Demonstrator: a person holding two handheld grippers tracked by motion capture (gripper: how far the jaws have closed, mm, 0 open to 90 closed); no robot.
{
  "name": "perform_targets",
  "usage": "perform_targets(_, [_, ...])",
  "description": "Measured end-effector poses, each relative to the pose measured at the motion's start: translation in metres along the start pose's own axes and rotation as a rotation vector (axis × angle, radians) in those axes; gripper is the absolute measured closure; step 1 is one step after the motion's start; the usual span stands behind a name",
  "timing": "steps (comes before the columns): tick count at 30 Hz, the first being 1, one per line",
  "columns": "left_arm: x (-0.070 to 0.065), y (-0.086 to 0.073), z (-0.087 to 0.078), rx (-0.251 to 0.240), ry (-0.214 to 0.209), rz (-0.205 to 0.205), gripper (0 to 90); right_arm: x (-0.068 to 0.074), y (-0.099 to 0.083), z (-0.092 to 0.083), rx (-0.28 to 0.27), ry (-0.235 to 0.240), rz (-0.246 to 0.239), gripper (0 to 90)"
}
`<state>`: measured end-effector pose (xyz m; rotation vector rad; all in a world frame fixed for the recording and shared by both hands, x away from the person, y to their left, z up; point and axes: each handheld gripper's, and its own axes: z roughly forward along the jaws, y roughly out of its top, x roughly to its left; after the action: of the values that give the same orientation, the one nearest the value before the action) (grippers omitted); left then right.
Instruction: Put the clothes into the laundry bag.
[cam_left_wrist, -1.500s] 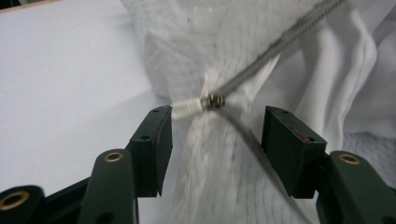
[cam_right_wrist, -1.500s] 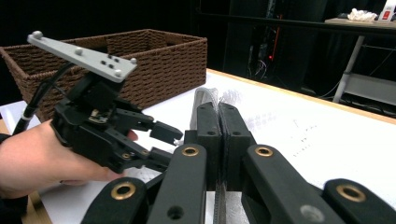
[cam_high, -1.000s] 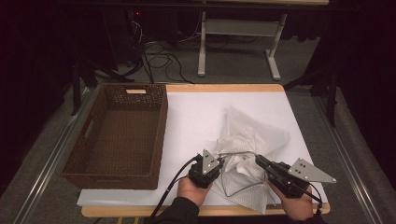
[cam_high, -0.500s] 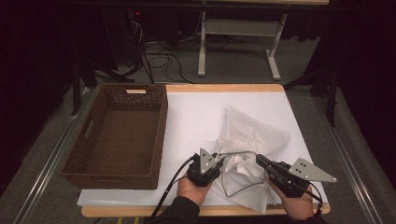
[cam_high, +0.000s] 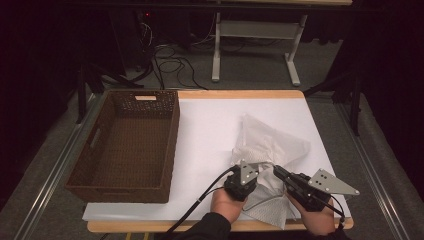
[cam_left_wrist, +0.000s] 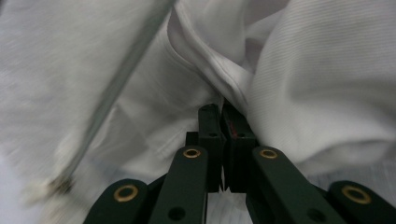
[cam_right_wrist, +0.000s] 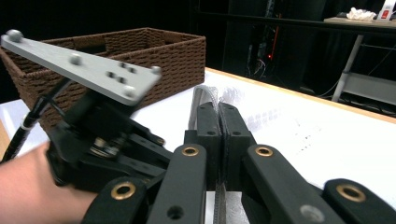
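High view: left gripper (cam_high: 248, 167) slid right, reclamped on cloth (cam_high: 272, 142)

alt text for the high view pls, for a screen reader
Two hand-held black grippers, left and right, pinch a crumpled white cloth garment at the near edge of a white-covered table. An empty dark brown woven rectangular basket sits to their left.
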<state>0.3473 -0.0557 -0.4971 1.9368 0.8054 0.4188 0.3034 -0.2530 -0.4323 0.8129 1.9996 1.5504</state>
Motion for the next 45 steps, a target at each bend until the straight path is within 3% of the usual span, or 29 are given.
perform_targets(3, [-0.005, 0.004, 0.015, -0.02, 0.013, -0.002, 86.6, -0.003, -0.002, 0.0, 0.008, -0.008, 0.006, 89.8])
perform_targets(7, [-0.002, 0.003, 0.017, -0.007, 0.005, -0.017, 79.9, -0.007, -0.003, -0.001, 0.011, -0.011, 0.018, 89.9])
perform_targets(11, [0.007, -0.003, -0.003, 0.012, 0.009, -0.016, 56.3, -0.006, -0.004, 0.0, 0.012, -0.01, 0.025, 89.9])
perform_targets(16, [0.019, -0.012, -0.039, 0.006, -0.006, -0.022, 48.7, -0.003, -0.004, 0.001, 0.014, -0.003, 0.012, 89.8])
perform_targets(21, [0.029, -0.02, -0.062, 0.008, 0.033, -0.011, 43.5, 0.0, -0.003, 0.001, 0.017, -0.001, 0.011, 89.8])
perform_targets(24, [0.041, -0.025, -0.069, -0.018, 0.058, -0.028, 50.4, -0.001, -0.003, 0.001, 0.014, -0.004, 0.009, 89.8])
perform_targets(26, [0.051, -0.027, -0.065, -0.004, 0.071, -0.06, 52.9, -0.001, -0.003, 0.001, 0.014, -0.003, 0.009, 89.8])
perform_targets(29, [0.058, -0.031, -0.049, 0.09, 0.105, -0.068, 47.9, 0.0, -0.002, 0.001, 0.014, 0.0, 0.005, 89.9])
perform_targets(31, [0.061, -0.034, -0.039, 0.147, 0.096, -0.091, 45.3, 0.001, -0.002, 0.0, 0.014, 0.006, 0.007, 89.8])
perform_targets(33, [0.063, -0.037, -0.037, 0.155, 0.031, -0.11, 67.1, 0.002, -0.001, 0.0, 0.011, 0.011, 0.006, 89.8])
perform_targets(34, [0.063, -0.037, -0.038, 0.157, 0.03, -0.115, 76.6, 0.002, -0.001, 0.0, 0.015, 0.011, 0.006, 89.8])
perform_targets(35, [0.063, -0.037, -0.041, 0.153, 0.031, -0.116, 85.8, 0.003, -0.002, 0.0, 0.016, 0.015, 0.003, 89.8])
perform_targets(36, [0.064, -0.036, -0.046, 0.148, 0.041, -0.109, 87.5, 0.004, -0.002, 0.0, 0.016, 0.012, 0.002, 89.8])
perform_targets(41, [0.073, -0.039, -0.084, 0.089, 0.105, -0.117, 88.1, 0.011, -0.009, 0.003, 0.054, 0.036, -0.017, 89.8])
perform_targets(45, [0.078, -0.055, -0.1, 0.089, 0.108, -0.178, 87.9, 0.021, -0.024, 0.013, 0.152, 0.075, -0.031, 89.8])
